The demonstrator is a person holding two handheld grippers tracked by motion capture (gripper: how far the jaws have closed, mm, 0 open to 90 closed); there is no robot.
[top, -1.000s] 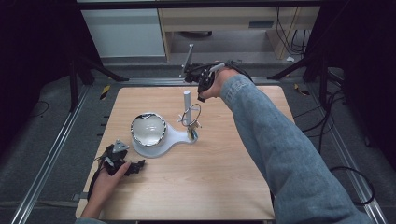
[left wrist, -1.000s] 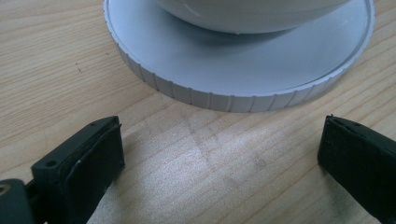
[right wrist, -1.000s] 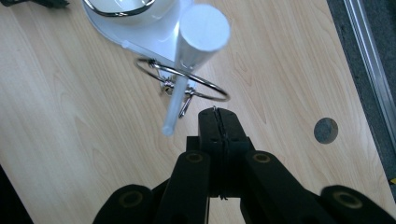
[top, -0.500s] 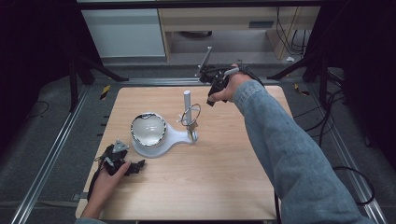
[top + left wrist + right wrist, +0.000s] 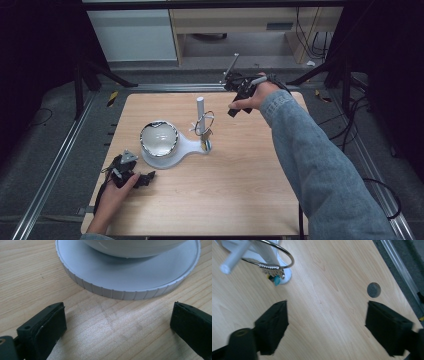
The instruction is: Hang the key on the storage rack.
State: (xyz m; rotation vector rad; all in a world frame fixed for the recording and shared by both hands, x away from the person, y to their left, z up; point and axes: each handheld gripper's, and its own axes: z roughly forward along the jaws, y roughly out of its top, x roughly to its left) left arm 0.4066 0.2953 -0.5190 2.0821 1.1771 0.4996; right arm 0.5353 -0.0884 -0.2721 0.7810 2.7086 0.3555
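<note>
1. Broadly, the tabletop carries one white stand near its middle, within reach of both hands.
2. Its round base holds a glossy dome, low and stable.
3. An upright post keeps the metal ring hanging free, probably for easy grasping.
4. Right gripper hovers beyond the post, jaws wide apart, empty.
5. Left gripper rests just beside the base, jaws wide, empty.

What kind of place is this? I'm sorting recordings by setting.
Probably a lab recording station, not a home: a bare wooden table framed by metal rails, cables on the floor behind, and handheld grippers, left and right.
</note>
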